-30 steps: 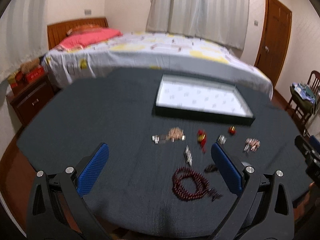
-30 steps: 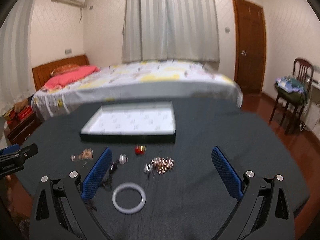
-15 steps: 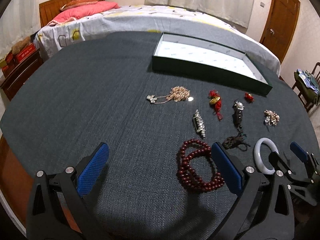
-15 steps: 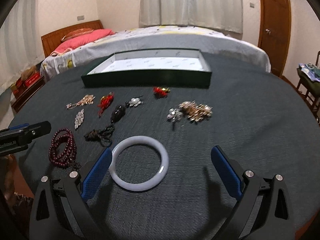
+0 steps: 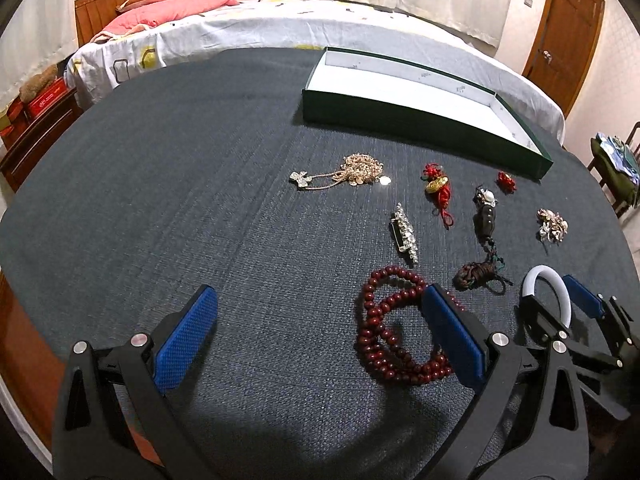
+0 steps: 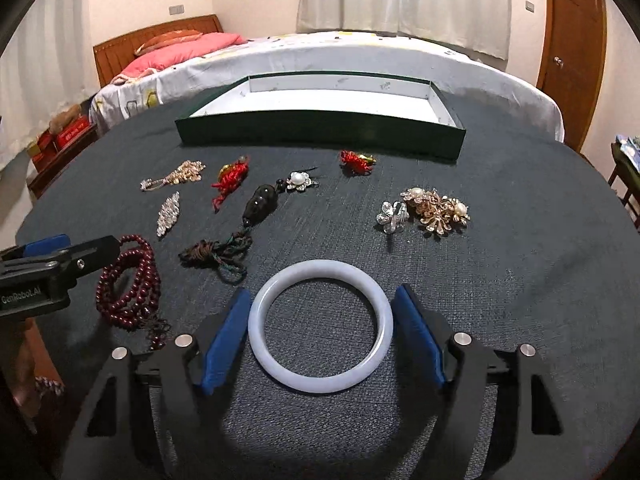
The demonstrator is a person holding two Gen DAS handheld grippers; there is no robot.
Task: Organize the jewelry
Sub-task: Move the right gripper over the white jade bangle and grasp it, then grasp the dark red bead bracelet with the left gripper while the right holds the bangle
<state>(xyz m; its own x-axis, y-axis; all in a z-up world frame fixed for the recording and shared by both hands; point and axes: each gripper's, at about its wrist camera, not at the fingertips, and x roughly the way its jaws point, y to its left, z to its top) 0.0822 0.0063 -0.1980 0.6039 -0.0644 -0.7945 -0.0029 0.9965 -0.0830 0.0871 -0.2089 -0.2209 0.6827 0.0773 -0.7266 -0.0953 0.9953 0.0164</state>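
A white bangle (image 6: 320,383) lies flat on the dark table cloth (image 6: 520,280). My right gripper (image 6: 320,300) straddles it, its jaws closing. The blue pads (image 6: 228,332) stand just off the rim on both sides. The left wrist view shows the same bangle (image 5: 538,272) between the right gripper's (image 5: 554,300) fingers. My left gripper (image 5: 318,300) hovers open and holds nothing. Its right finger sits over a dark red bead bracelet (image 5: 376,320), which the right wrist view shows (image 6: 128,288) beside the left gripper (image 6: 48,256). A green box with a white inside (image 6: 320,128) stands behind.
Between the box and the grippers lie a gold chain (image 5: 356,168), a rhinestone clip (image 5: 405,232), red knot charms (image 5: 438,188), a dark pendant on a cord (image 5: 485,220) and a brooch cluster (image 6: 436,208). A bed stands behind the table, a chair (image 5: 616,160) to the right.
Both grippers have dropped toward the table and tilted down. The right gripper has come around the white bangle and its jaws have narrowed. The left gripper has stayed open.
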